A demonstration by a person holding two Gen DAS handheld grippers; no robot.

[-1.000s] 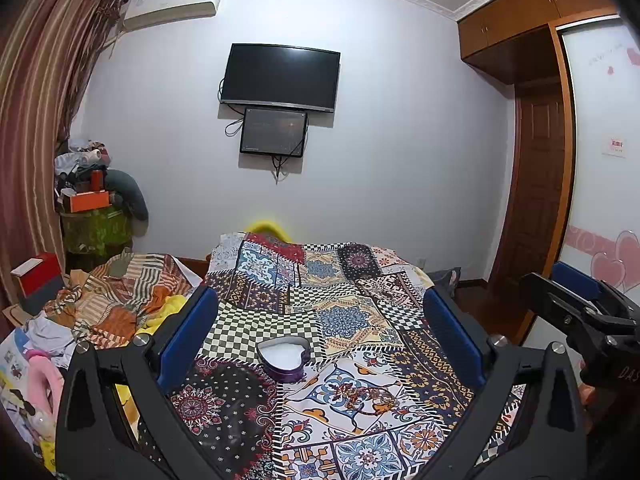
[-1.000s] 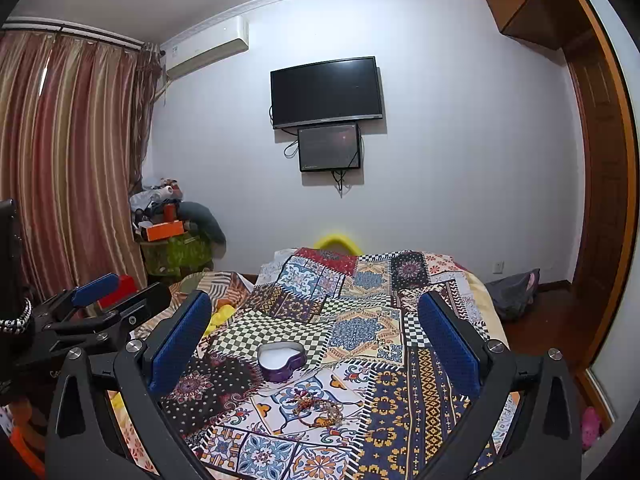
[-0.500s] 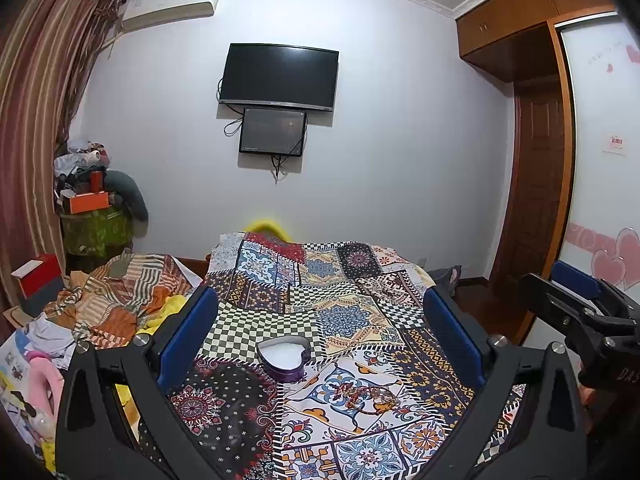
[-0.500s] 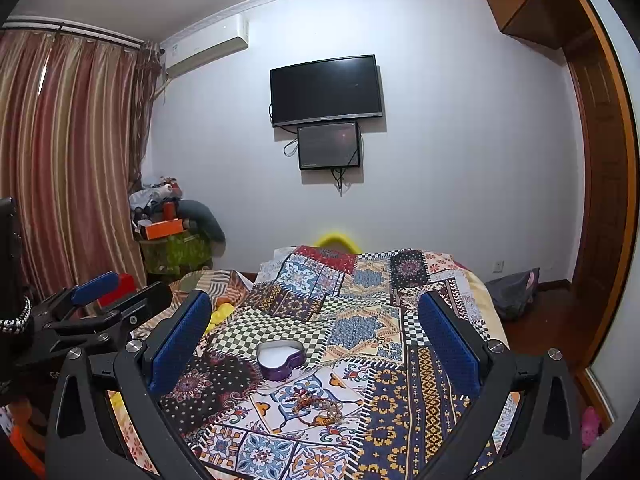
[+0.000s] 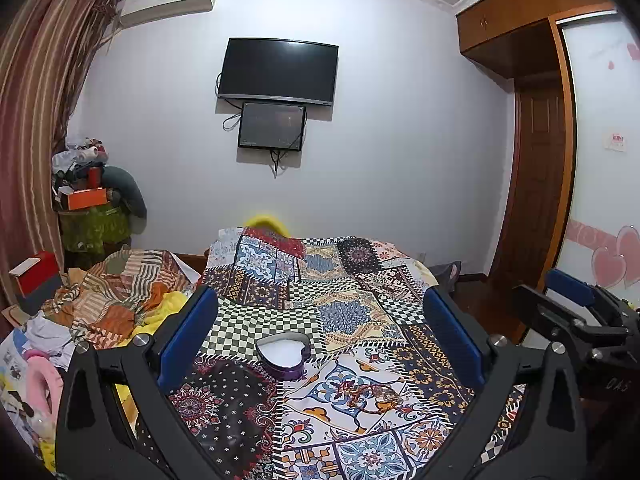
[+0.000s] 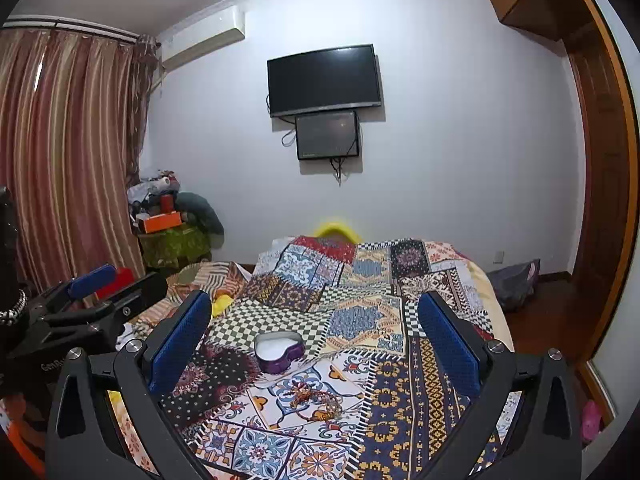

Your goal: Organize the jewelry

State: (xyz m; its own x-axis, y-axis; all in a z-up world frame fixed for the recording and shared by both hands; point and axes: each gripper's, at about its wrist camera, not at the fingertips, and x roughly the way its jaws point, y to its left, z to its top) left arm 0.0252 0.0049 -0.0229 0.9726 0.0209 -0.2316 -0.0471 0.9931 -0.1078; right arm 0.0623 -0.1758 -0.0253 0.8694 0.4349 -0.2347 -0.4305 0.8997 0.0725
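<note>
A purple heart-shaped box [image 5: 283,356] with a white inside stands open on the patterned quilt; it also shows in the right wrist view [image 6: 279,351]. A small tangle of red and gold jewelry [image 5: 370,393] lies on the quilt in front of it, also seen in the right wrist view [image 6: 318,396]. My left gripper [image 5: 320,328] is open and empty, held above the bed with the box between its blue pads. My right gripper [image 6: 314,326] is open and empty, likewise above the bed. Each gripper shows at the edge of the other's view.
The quilt [image 5: 352,312] covers the bed. A heap of striped cloth and clothes [image 5: 116,296] lies left of it. A cluttered green stand [image 6: 172,236] is by the curtain. A TV [image 5: 278,70] hangs on the far wall. A wooden door [image 5: 536,184] is at right.
</note>
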